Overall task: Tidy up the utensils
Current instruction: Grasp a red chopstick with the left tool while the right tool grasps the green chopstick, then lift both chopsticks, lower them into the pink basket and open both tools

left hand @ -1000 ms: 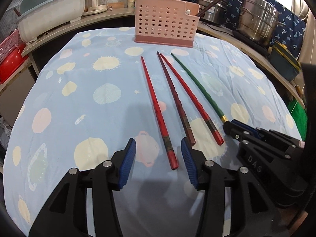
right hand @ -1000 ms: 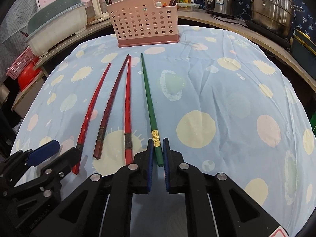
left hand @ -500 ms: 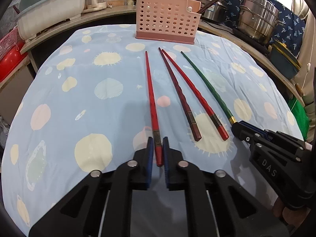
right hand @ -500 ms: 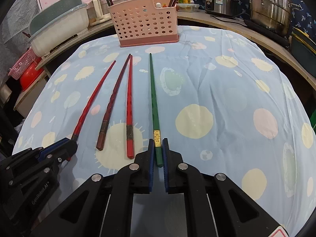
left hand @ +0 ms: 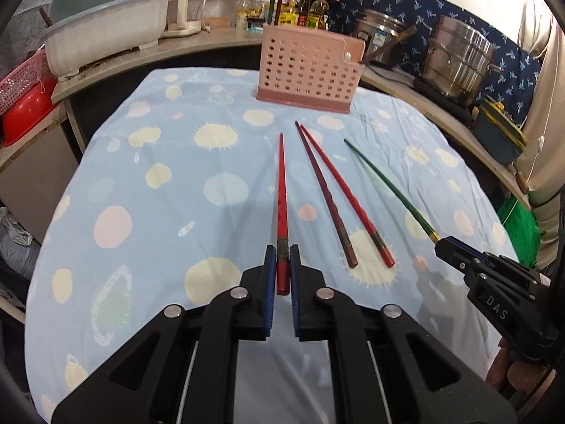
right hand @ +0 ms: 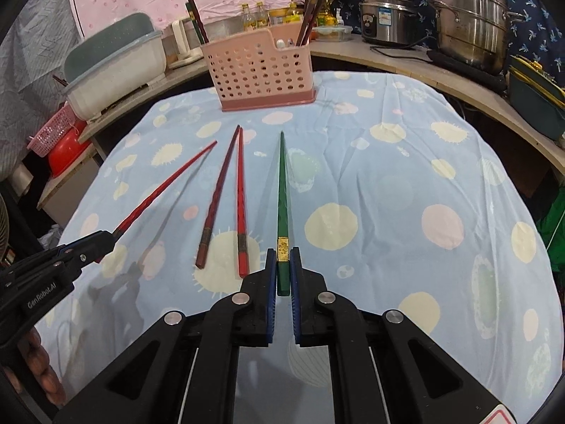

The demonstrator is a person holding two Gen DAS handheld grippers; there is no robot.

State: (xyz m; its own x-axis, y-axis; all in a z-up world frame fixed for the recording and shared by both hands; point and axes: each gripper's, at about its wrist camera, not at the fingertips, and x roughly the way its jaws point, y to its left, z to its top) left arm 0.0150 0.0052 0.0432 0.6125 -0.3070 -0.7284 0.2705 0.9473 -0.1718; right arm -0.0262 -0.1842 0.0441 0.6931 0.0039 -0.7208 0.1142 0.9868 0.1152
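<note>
My left gripper (left hand: pixel 281 258) is shut on the thick end of a red chopstick (left hand: pixel 281 190) and holds it lifted above the cloth, tip forward. My right gripper (right hand: pixel 282 259) is shut on the end of a green chopstick (right hand: pixel 282 183), also lifted. Each shows from the side in the other view: the red one (right hand: pixel 166 183) and the green one (left hand: pixel 388 187). A dark maroon chopstick (left hand: pixel 326 198) and another red chopstick (left hand: pixel 348 196) lie side by side on the cloth between them. A pink perforated utensil basket (left hand: pixel 309 70) stands at the far edge and holds a few chopsticks (right hand: pixel 309 14).
The table has a light blue spotted cloth (left hand: pixel 159 183). Behind it a curved counter carries a grey-white dish tub (left hand: pixel 106 39), bottles (left hand: pixel 300 10), a rice cooker (right hand: pixel 386 17) and steel pots (left hand: pixel 457 60). A red bowl (left hand: pixel 24 116) sits at the left.
My left gripper closed on the red chopstick and raised it. My right gripper raised the green chopstick off the cloth. Both views pulled back and up from the table.
</note>
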